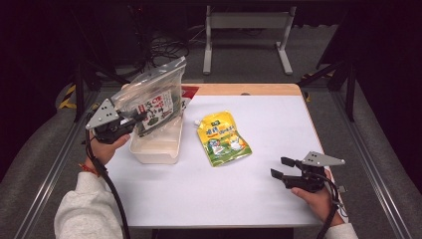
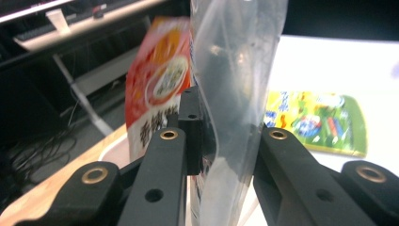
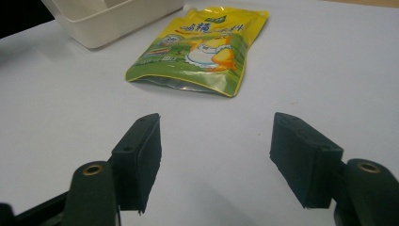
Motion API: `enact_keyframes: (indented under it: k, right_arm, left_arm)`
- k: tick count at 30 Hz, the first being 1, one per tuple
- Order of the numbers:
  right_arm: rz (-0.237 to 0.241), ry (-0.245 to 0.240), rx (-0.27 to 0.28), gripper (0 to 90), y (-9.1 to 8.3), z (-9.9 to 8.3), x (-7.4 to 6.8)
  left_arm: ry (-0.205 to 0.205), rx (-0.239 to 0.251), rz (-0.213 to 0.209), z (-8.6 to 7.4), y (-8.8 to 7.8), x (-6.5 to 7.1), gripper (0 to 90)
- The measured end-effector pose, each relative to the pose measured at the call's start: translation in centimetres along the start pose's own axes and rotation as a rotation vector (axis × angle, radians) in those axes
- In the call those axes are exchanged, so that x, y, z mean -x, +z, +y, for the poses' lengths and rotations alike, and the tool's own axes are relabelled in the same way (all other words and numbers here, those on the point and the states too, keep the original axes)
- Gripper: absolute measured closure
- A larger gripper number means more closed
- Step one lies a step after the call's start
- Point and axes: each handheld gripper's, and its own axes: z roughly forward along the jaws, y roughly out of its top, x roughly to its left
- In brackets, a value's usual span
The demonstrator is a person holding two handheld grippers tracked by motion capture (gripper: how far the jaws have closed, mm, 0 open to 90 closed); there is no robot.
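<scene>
Left tool (image 1: 130, 121): black body, grey three-cornered plate on top with small screw holes, black cable trailing back over the sleeve. Right tool (image 1: 278, 167): same build, same grey plate, black cable. Close up, the jaws are black arms with brass-coloured pivot bushings and blocky flat black pads (image 3: 141, 160). Person wears light grey sleeves; red-orange band on the left wrist (image 1: 88, 169).

red packet (image 2: 157, 89): print blurred | clear bag (image 2: 235, 70): top cut off by edge | yellow pouch (image 2: 315, 120): partly hidden behind bag
</scene>
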Motion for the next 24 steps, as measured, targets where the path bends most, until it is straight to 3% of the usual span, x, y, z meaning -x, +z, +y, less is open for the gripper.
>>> enact_keyframes:
  k: [4, 7, 19, 20, 24]
  right_arm:
    - [0.0, 0.002, -0.006, 34.4, 0.1, -0.1, -0.1]
    - [-0.002, -0.001, -0.007, 34.4, 0.1, -0.1, -0.1]
    - [0.017, -0.003, -0.028, 33.4, 0.6, -0.2, -0.5]
    - [0.02, 0.001, -0.028, 33.2, 0.7, -0.3, -0.5]
    - [0.026, -0.01, -0.041, 33.0, 1.1, -0.4, -0.8]
  left_arm:
    - [-0.023, 0.002, -0.022, -0.7, 0.3, -0.4, 78.7]
    - [-0.014, -0.015, -0.023, -0.8, 0.7, -0.4, 78.7]
    - [-0.033, -0.064, -0.005, -0.5, 1.8, 0.0, 78.7]
    - [-0.021, -0.068, 0.001, -0.5, 1.9, -0.1, 78.6]
    - [-0.061, -0.053, 0.006, -1.1, 2.4, -0.2, 78.3]
